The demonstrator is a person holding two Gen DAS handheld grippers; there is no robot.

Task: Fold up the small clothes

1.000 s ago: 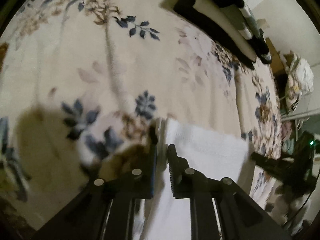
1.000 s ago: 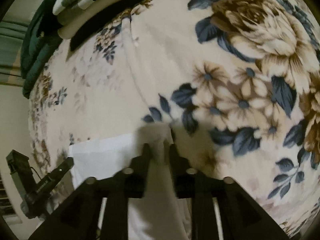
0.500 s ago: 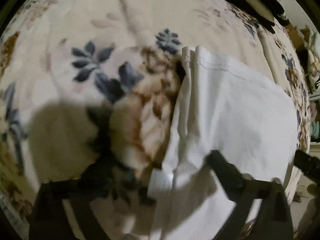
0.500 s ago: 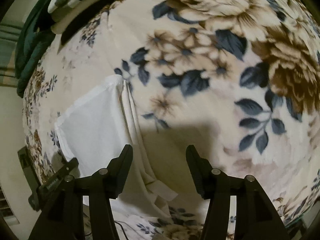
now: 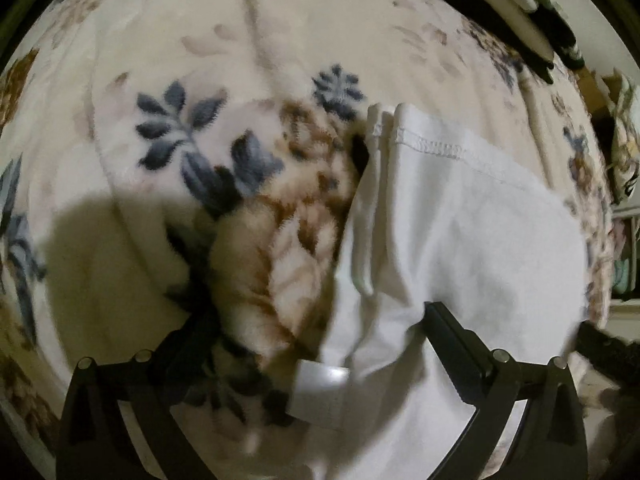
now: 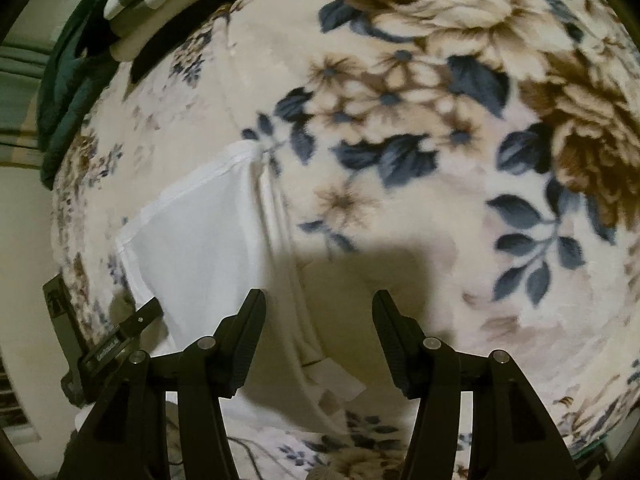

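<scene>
A white folded garment (image 5: 460, 220) lies flat on the floral blanket (image 5: 168, 60), its stitched hem on the far side. A white label (image 5: 320, 396) sticks out at its near edge. My left gripper (image 5: 310, 316) is wide open and hovers over the garment's left edge, one finger above the cloth and the other above the blanket. In the right wrist view the same garment (image 6: 200, 232) lies at the lower left. My right gripper (image 6: 318, 296) is open above its right edge and label (image 6: 336, 388), holding nothing.
A stack of folded dark and cream clothes (image 5: 532, 12) sits at the far side of the blanket, with dark green cloth (image 6: 68, 80) beside it. The bed's edge drops off at the left of the right wrist view (image 6: 24, 280). Open blanket (image 6: 480, 160) stretches to the right.
Both grippers were shut on the garment's corners a second ago. They have opened and let go, and the garment now lies spread on the blanket.
</scene>
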